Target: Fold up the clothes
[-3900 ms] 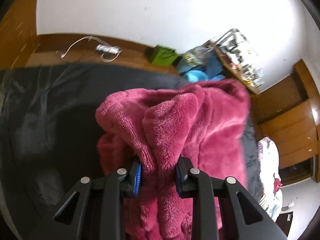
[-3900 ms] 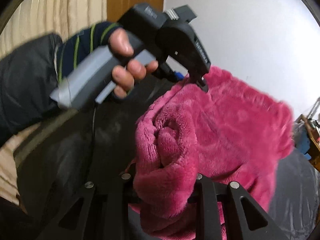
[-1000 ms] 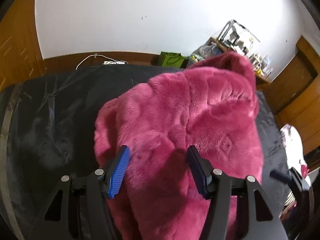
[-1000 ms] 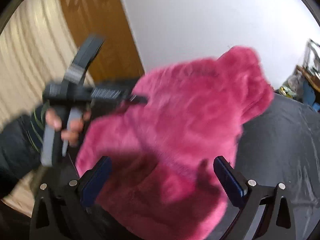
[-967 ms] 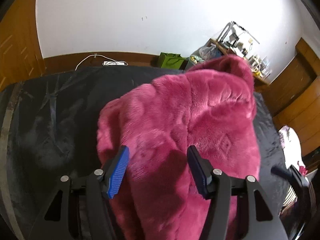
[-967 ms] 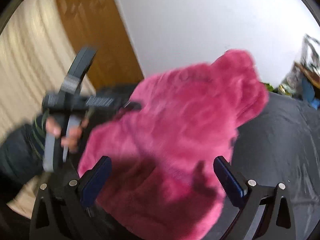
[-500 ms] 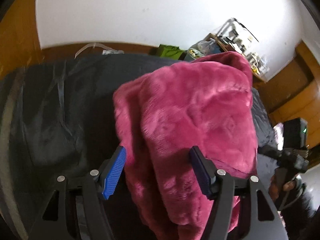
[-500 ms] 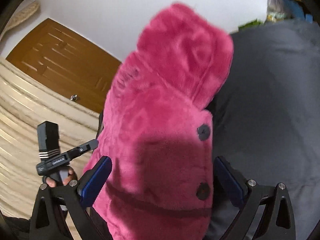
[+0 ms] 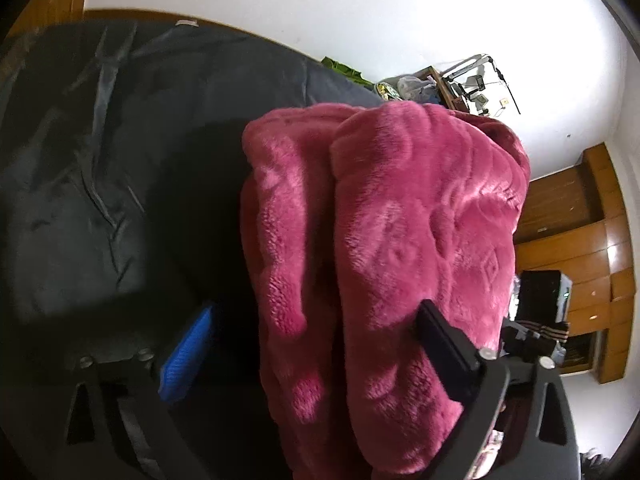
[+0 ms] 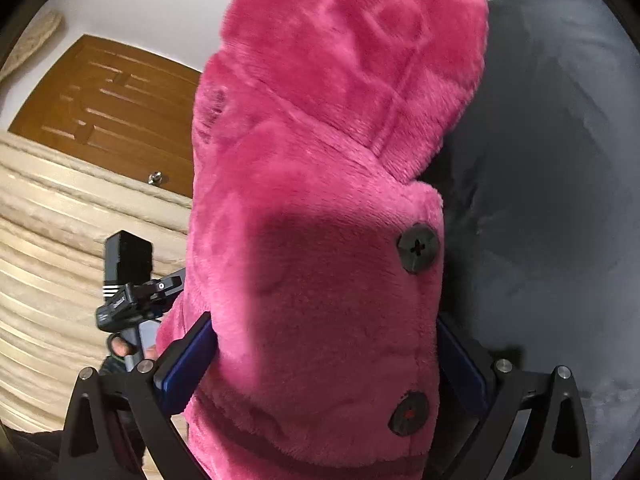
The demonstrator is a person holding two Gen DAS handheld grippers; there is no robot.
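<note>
My left gripper (image 9: 304, 344) stands wide, its jaws having just been opening: the blue pad (image 9: 188, 354) sits clear of the cloth over shadow, while the dark right finger lies against the pink fleece garment (image 9: 400, 240), so nothing is pinched there. My right gripper (image 10: 324, 356) is spread wide too, with the folded bundle (image 10: 320, 220) filling the whole gap; the left pad looks to touch the pile, but I cannot tell whether it presses or only brushes. The garment lies bunched in thick folds on the dark bedcover (image 9: 80, 160), toward the near edge beside both grippers, with two dark buttons (image 10: 417, 247) along its right-hand edge in the right wrist view. I judge it light, soft and springy: the plush will compress a lot before the pads bite, and layers may slide over each other. I would take it at a seam or the buttoned edge, where the cloth is firmer, rather than on the puffed middle.
</note>
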